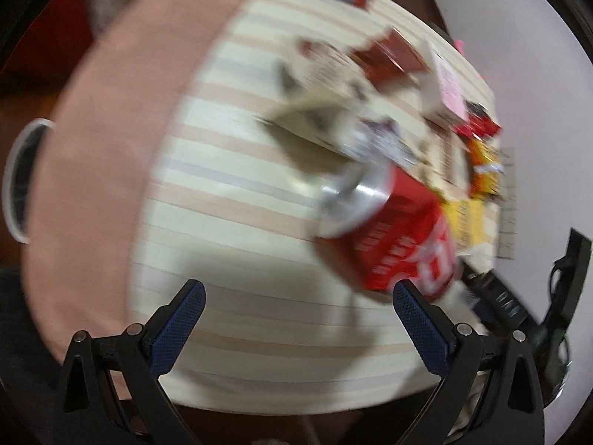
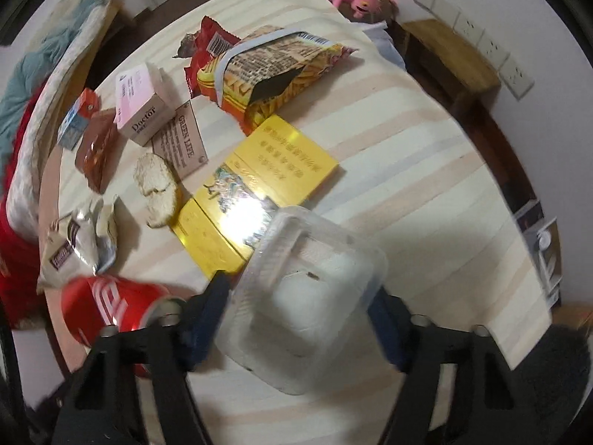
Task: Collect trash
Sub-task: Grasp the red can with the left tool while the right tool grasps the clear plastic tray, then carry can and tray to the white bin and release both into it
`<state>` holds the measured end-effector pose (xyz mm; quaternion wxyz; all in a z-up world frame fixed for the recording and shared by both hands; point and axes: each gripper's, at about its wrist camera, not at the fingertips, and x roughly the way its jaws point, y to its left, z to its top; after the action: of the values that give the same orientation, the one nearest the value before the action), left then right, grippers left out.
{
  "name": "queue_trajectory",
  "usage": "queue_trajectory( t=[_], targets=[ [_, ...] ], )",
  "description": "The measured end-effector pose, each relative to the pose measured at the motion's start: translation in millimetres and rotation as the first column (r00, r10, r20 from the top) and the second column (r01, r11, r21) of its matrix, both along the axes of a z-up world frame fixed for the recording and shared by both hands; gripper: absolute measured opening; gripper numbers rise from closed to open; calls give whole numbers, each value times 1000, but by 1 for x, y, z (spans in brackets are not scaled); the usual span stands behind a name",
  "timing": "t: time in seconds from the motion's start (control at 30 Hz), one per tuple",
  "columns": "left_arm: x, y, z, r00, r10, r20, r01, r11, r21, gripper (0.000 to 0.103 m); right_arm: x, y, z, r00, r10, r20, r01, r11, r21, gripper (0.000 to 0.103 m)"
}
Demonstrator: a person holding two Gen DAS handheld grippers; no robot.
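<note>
Two black hand-held claws with blue pads

Left claw (image 1: 298, 294): matte black arms with triangular cut-outs, forked like tongs, joined by round silver screws; fingers (image 1: 178, 330) faced with dark blue pads in a fine dotted grip texture, tapering to blunt tips. Right claw (image 2: 298, 298): same black frame and silver screws, same triangular cut-outs, blue-padded fingers (image 2: 207, 319) blurred and partly hidden.
</note>
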<state>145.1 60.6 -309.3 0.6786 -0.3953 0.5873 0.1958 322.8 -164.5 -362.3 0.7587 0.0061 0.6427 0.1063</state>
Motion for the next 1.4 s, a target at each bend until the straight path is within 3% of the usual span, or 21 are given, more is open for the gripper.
queue_trajectory(
  t=[0.17, 0.33, 0.37, 0.4, 0.5, 0.57, 0.63, 0.67, 0.77, 0.9, 0.97, 1.03, 1.13, 1.4],
  targets=[
    [34, -10, -8, 995, 73, 73, -64, 991, -116, 102, 4, -32, 7, 1000, -22, 18, 23, 998, -63, 66],
    [61, -2, -20, 984, 168, 56, -160, 979, -125, 101, 11, -61, 3, 997, -71, -42, 70, 997, -7, 67],
    [66, 1, -21, 984, 170, 46, -165, 981, -107, 89, 13, -62, 2, 996, -78, -47, 78, 997, 4, 70],
    [72, 4, -24, 987, 159, 32, -156, 984, -82, 85, 12, -65, 4, 996, -79, -45, 80, 997, 15, 72],
    [94, -7, -17, 999, 51, 0, -51, 998, 33, 84, 10, -58, 5, 996, -75, -37, 75, 997, 7, 76],
    [106, -20, -12, 996, -80, -33, 84, 985, 151, 84, 11, -54, 4, 998, -64, -28, 63, 998, -9, 76],
    [112, -34, -11, 972, -217, -95, 234, 941, 245, 84, 15, -56, 2, 999, -45, -13, 45, 999, -21, 72],
    [113, -38, -10, 957, -266, -115, 288, 917, 277, 84, 14, -56, 3, 999, -37, -1, 37, 999, -31, 64],
    [120, -47, -11, 902, -396, -170, 431, 845, 318, 85, 10, -56, 4, 1000, -7, 11, 8, 1000, -29, 64],
    [132, -42, -24, 900, -386, -203, 432, 851, 299, 84, 11, -57, 4, 1000, -12, -6, 12, 1000, -10, 65],
    [127, -41, -35, 914, -357, -195, 401, 871, 284, 76, 13, -60, 3, 1000, -22, -15, 22, 1000, -4, 65],
    [128, -37, -32, 927, -332, -174, 371, 879, 298, 75, 14, -63, 2, 1000, -15, -14, 15, 1000, -3, 64],
    [127, -43, -20, 926, -342, -161, 377, 863, 335, 75, 13, -64, 2, 1000, -4, 0, 4, 1000, -2, 62],
    [92, -55, 40, 924, -372, -90, 364, 780, 509, 75, -11, -64, 23, 999, 21, 40, -24, 996, 87, 61]
  ],
)
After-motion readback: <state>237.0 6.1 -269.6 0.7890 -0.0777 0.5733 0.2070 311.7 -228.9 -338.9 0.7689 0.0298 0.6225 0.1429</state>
